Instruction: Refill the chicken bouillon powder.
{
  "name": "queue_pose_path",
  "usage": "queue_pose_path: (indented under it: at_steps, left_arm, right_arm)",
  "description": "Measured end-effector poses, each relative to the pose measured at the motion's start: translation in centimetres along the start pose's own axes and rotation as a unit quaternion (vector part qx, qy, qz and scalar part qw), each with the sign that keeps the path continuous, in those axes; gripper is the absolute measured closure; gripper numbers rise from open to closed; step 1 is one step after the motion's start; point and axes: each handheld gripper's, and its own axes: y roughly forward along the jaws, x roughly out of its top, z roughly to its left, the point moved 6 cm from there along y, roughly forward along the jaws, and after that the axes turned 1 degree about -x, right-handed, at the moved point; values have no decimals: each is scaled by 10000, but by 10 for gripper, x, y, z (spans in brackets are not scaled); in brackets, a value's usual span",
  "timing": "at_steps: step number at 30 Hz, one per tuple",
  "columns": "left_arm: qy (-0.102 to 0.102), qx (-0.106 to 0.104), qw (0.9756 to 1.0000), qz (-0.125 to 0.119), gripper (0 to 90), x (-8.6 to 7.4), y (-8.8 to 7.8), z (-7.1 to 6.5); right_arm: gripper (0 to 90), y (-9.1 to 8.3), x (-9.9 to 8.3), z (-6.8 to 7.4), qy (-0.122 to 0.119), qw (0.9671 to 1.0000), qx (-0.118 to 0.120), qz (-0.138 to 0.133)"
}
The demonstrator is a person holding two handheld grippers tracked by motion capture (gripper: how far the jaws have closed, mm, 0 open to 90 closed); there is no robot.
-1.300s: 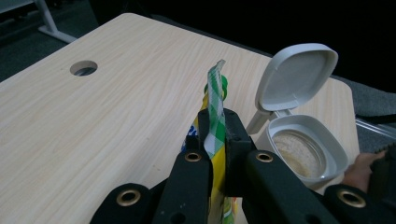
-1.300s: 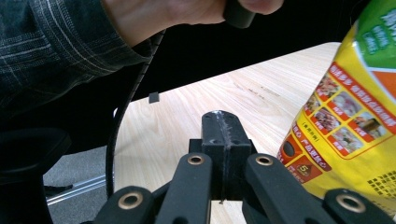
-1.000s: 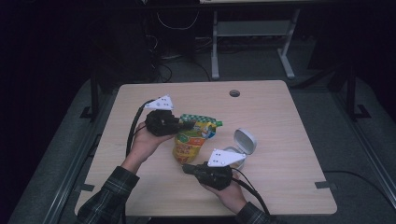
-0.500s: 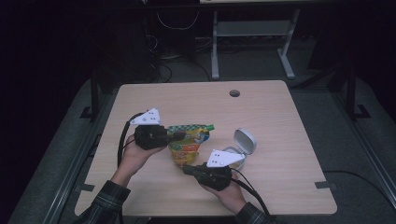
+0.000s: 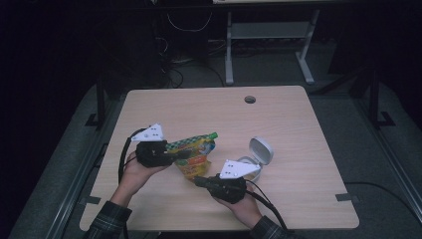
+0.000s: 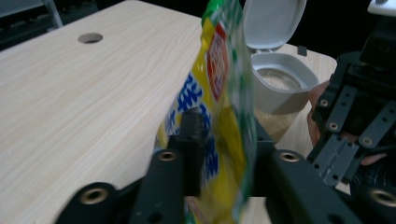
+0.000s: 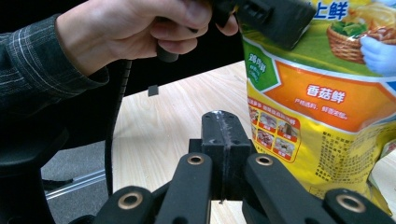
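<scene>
Shifted nearer and left since before: left gripper [image 5: 175, 154], jaws just eased apart around yellow pouch [image 5: 196, 154], mid-table [image 5: 298, 129]. Wide bare wood far side. Right gripper [image 5: 199, 181] pinched shut, empty, beside open white container [image 5: 256, 158], part hidden.

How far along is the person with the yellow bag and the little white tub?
Done: the white tub has its lid flipped open, with pale grains inside. In hand: the yellow bag is upright beside it, between the jaws of the left gripper, which have just been opening. The right gripper is shut and empty near the bag's bottom. Left, probably: letting go and closing the lid.
</scene>
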Motion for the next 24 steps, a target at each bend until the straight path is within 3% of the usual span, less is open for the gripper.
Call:
queue_pose_path:
  at_steps: [5,10,16,24]
  left_arm:
    - [-76,67,9999,5,531,-12,-3,-1]
    - [-179,193,9996,83,419,-25,-7,0]
    - [-211,336,9990,194,348,-40,-13,-1]
    - [-248,500,9979,325,286,-60,-16,-6]
  right_arm:
    - [900,-2,0,0,25,10000,-30,38]
    - [900,-6,1,0,7,9999,-76,98]
    - [900,-14,2,-2,1,9998,-133,157]
    - [900,-40,8,-8,-26,9994,-311,173]
